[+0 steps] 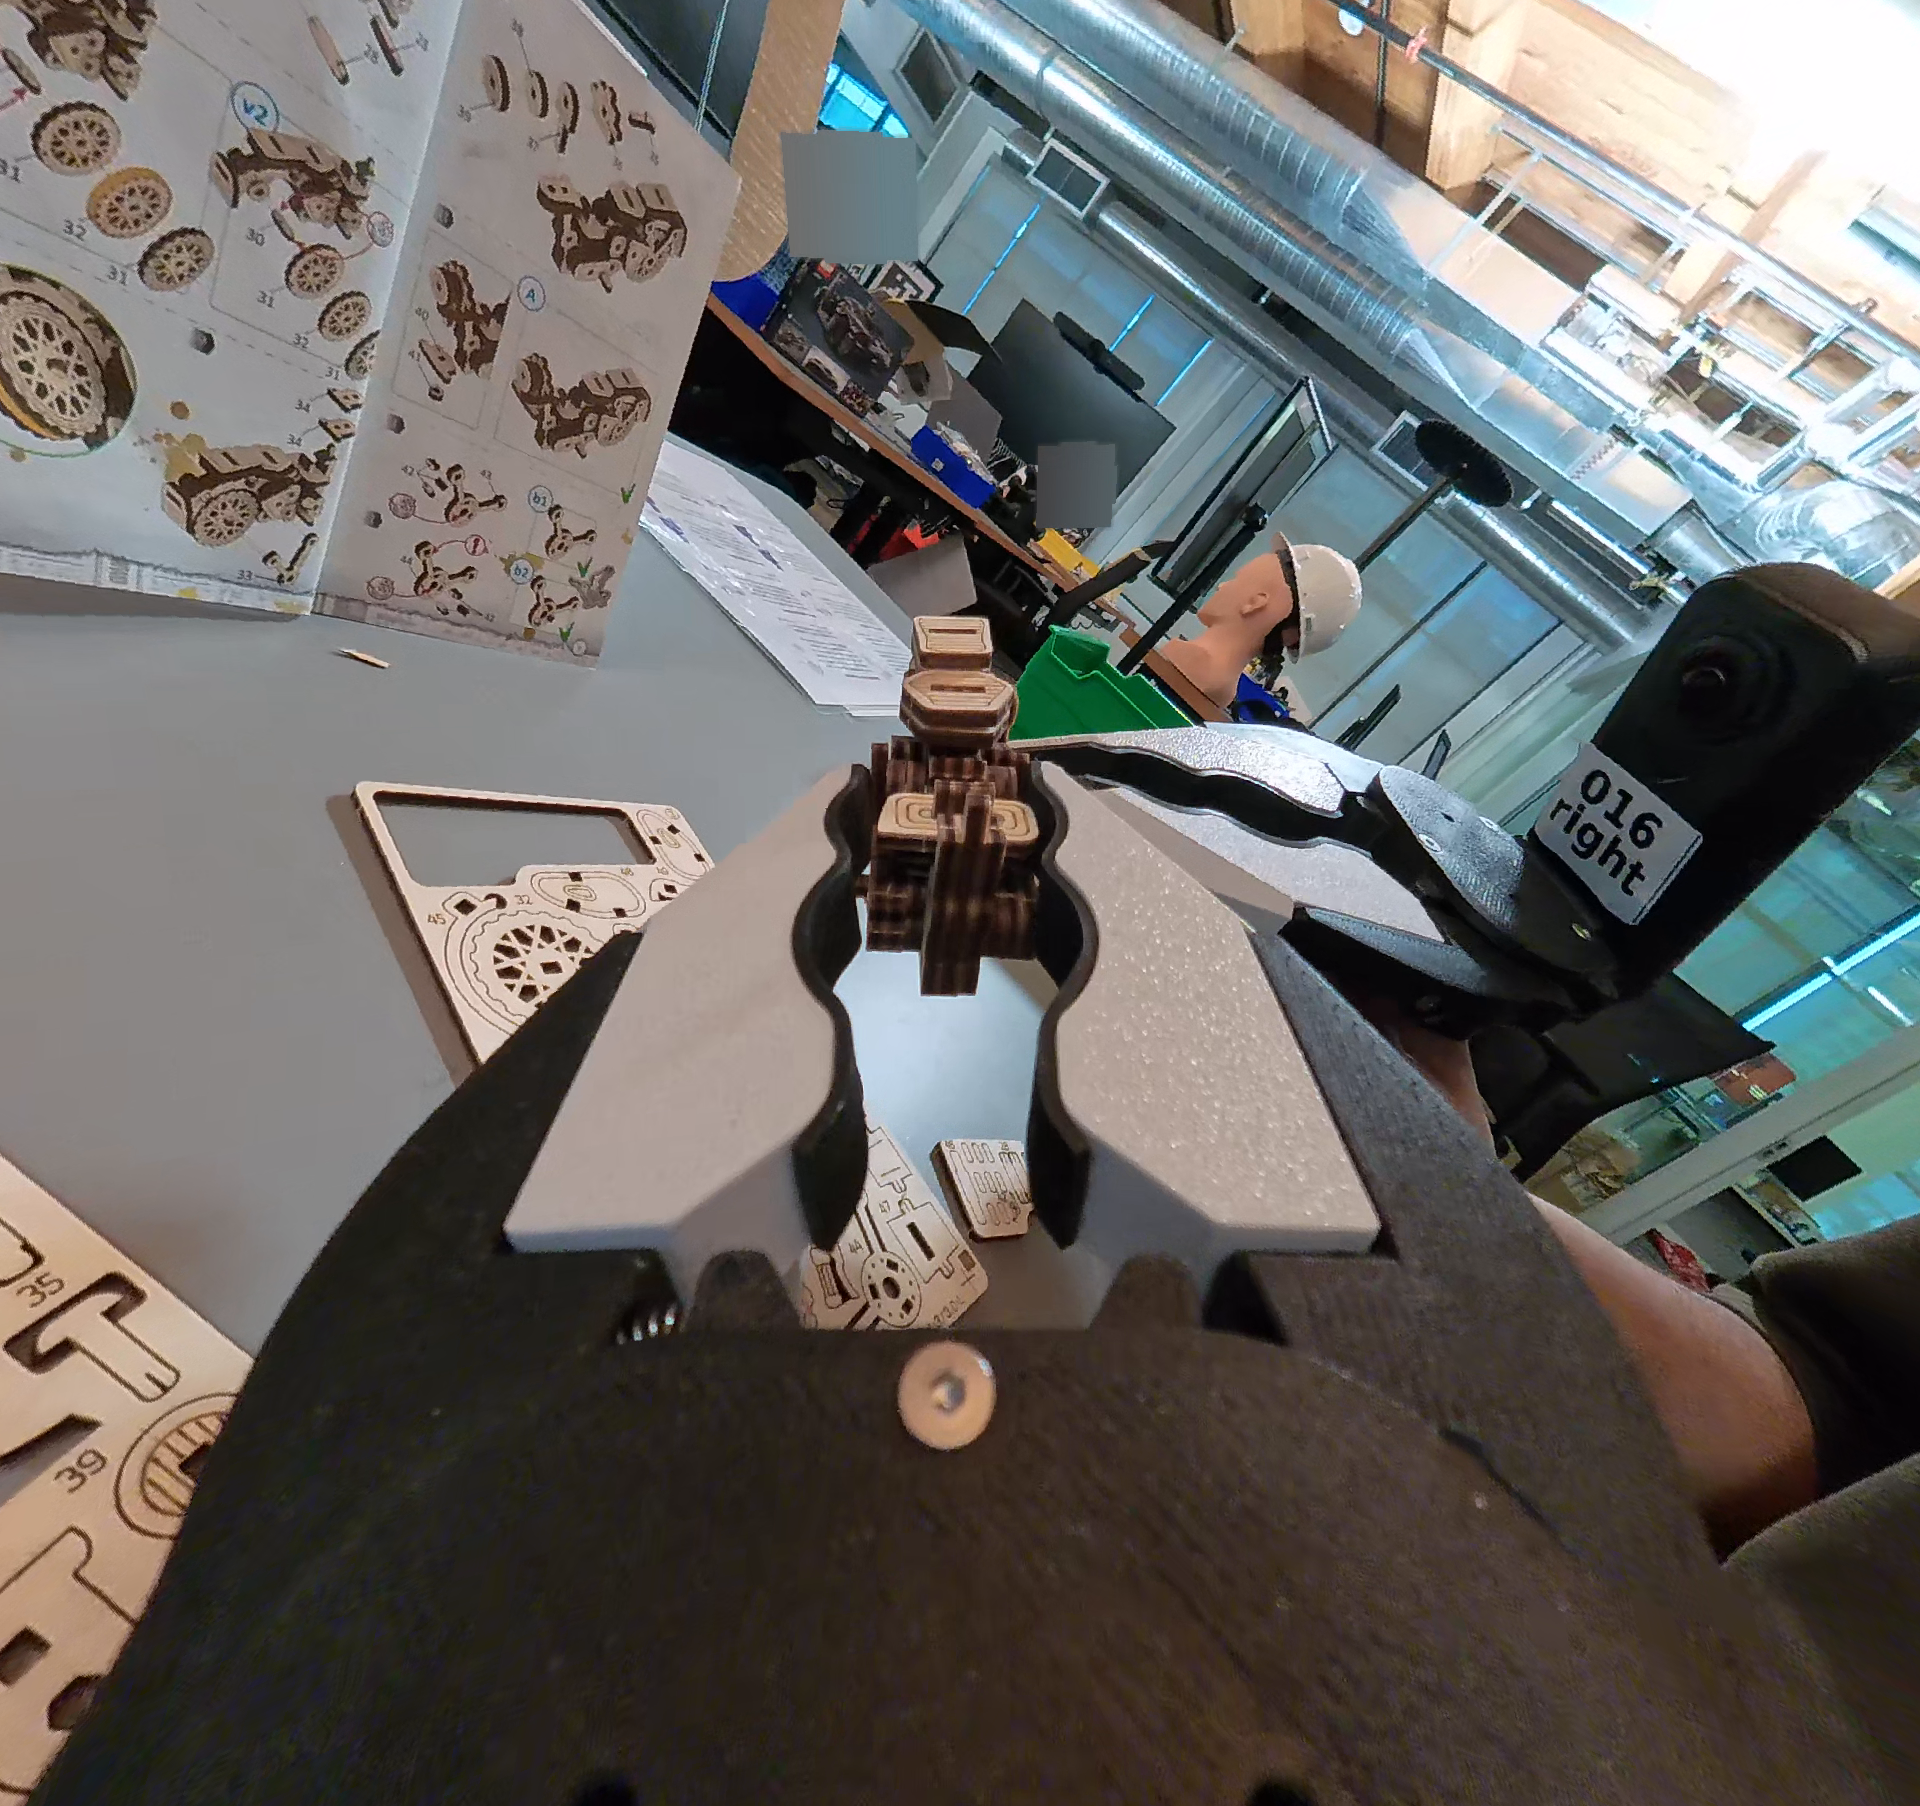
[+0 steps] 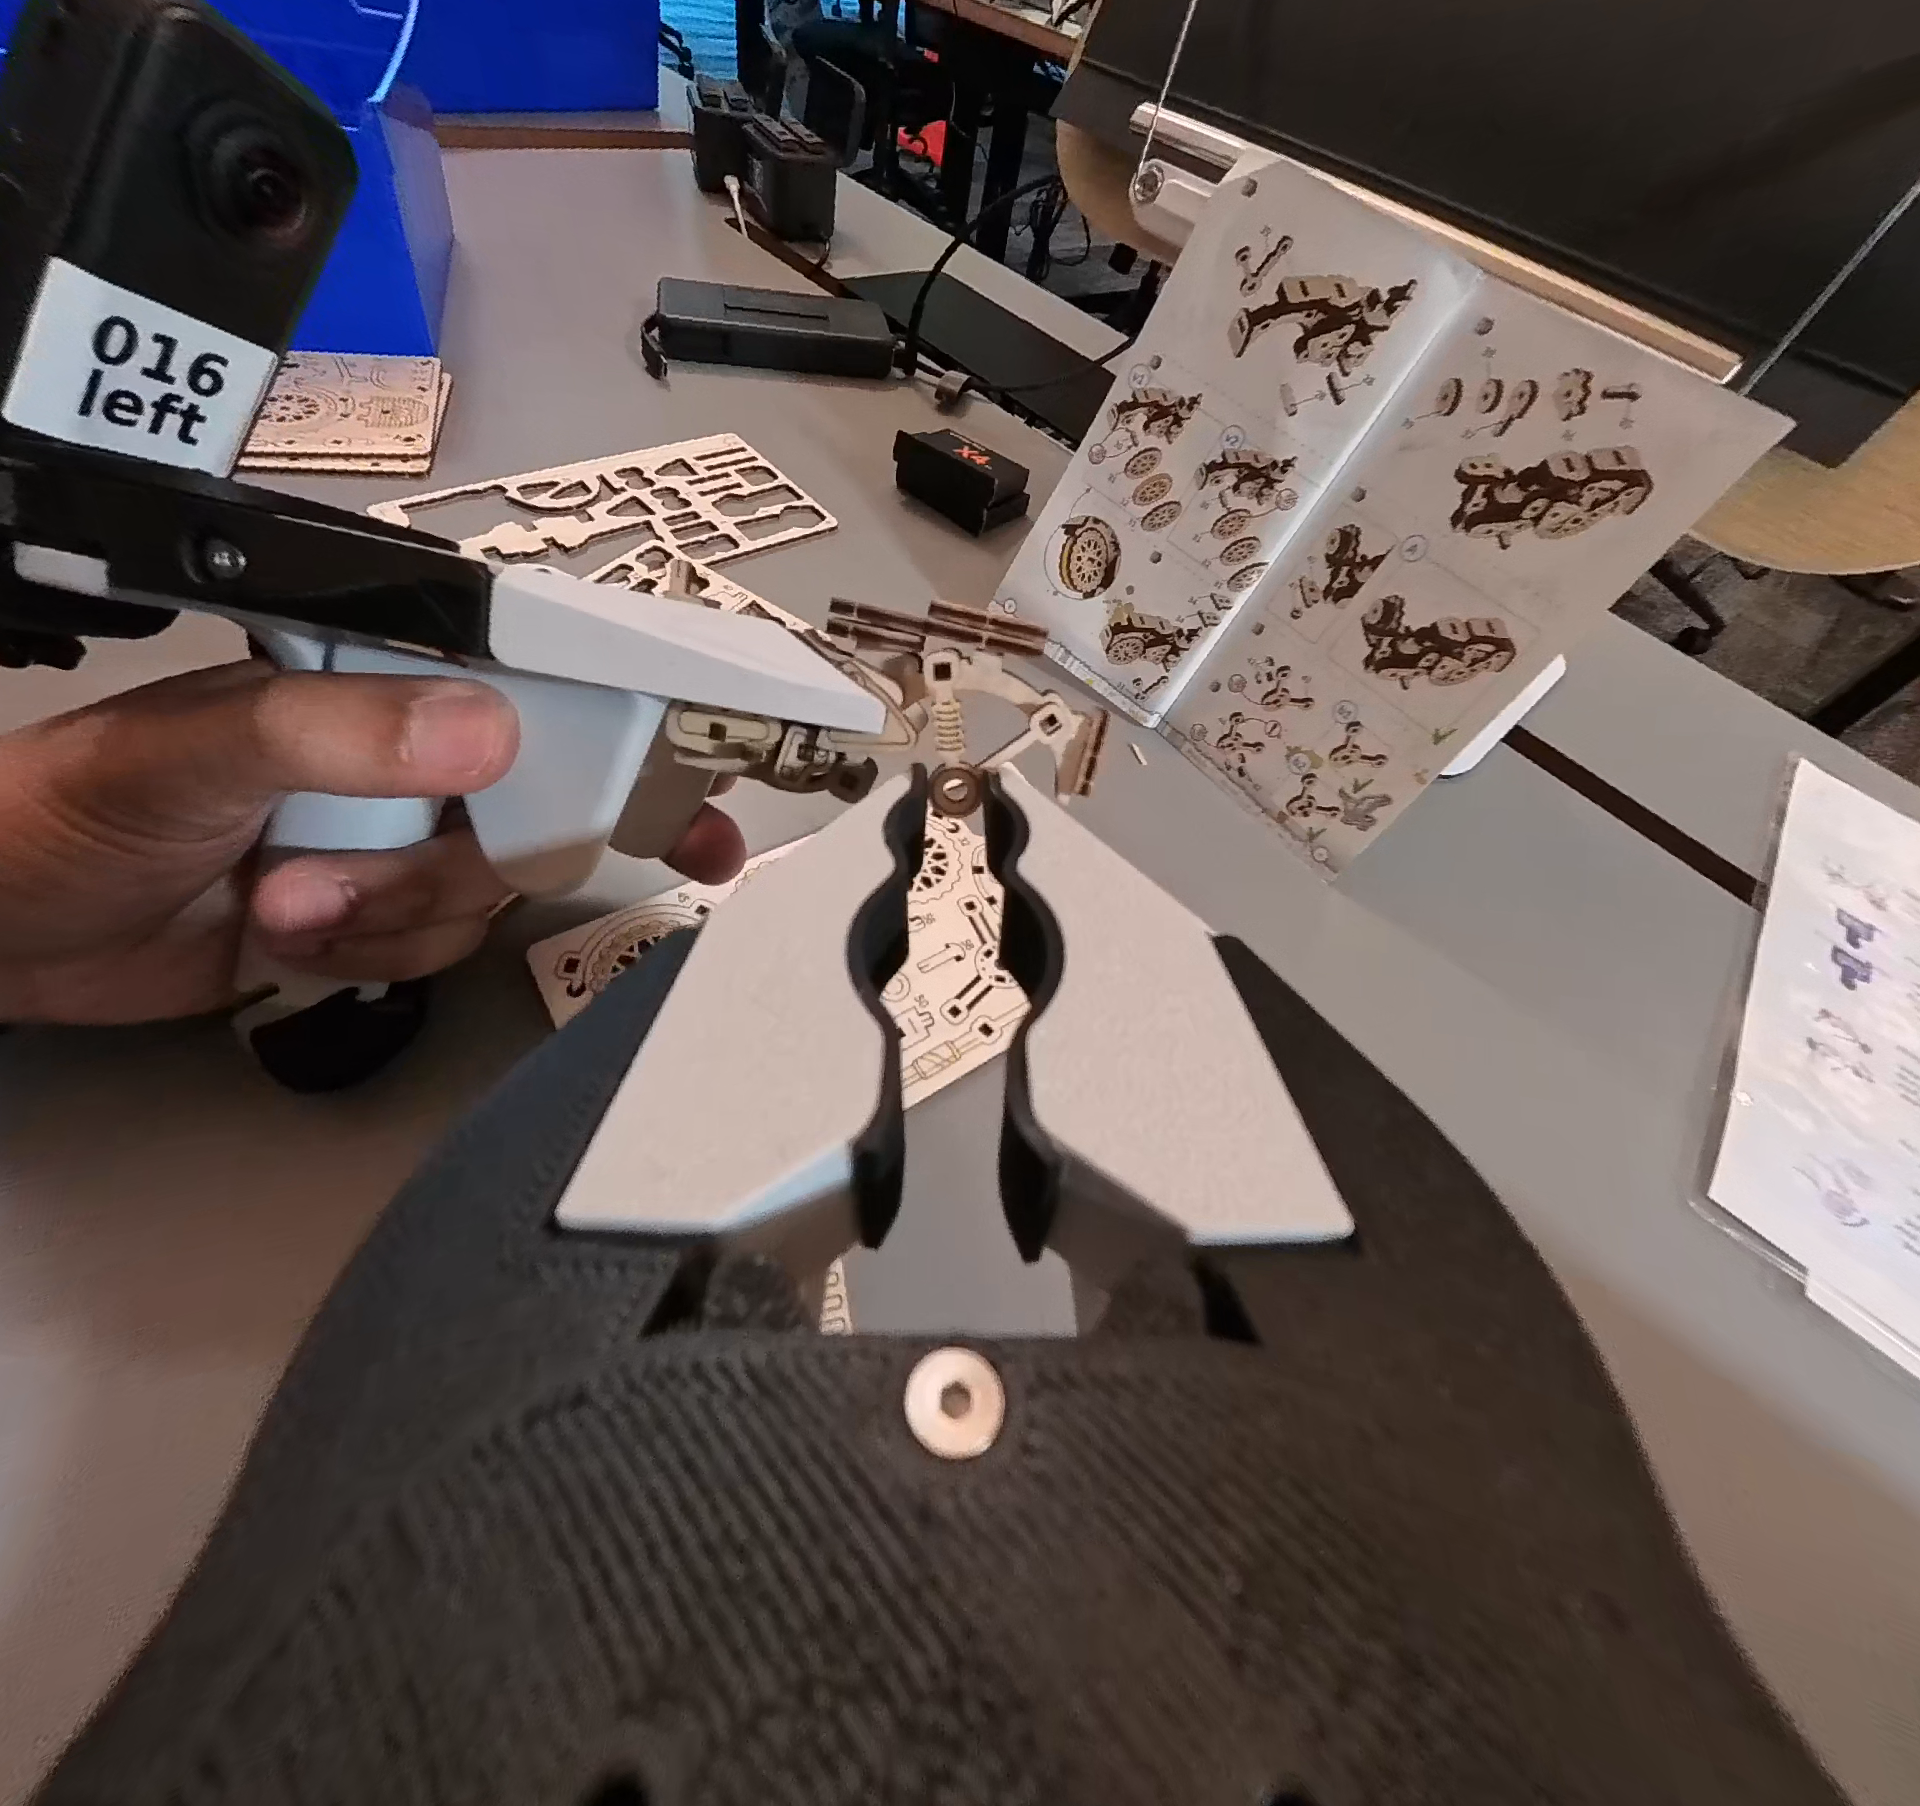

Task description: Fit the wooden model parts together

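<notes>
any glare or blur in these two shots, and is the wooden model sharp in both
Left wrist view: skylight blown out at the top right, straight lines bowed by the wide lens, wooden model sharp. Right wrist view: even light, no glare; wooden model fairly sharp, laminated sheet at the right edge smeared.

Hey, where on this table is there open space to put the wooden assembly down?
Bare grey table lies between the instruction booklet and the laminated sheet. Another bare strip lies between the booklet and the cut-out wooden sheet. It is crowded under both grippers, where wooden parts sheets overlap.
</notes>
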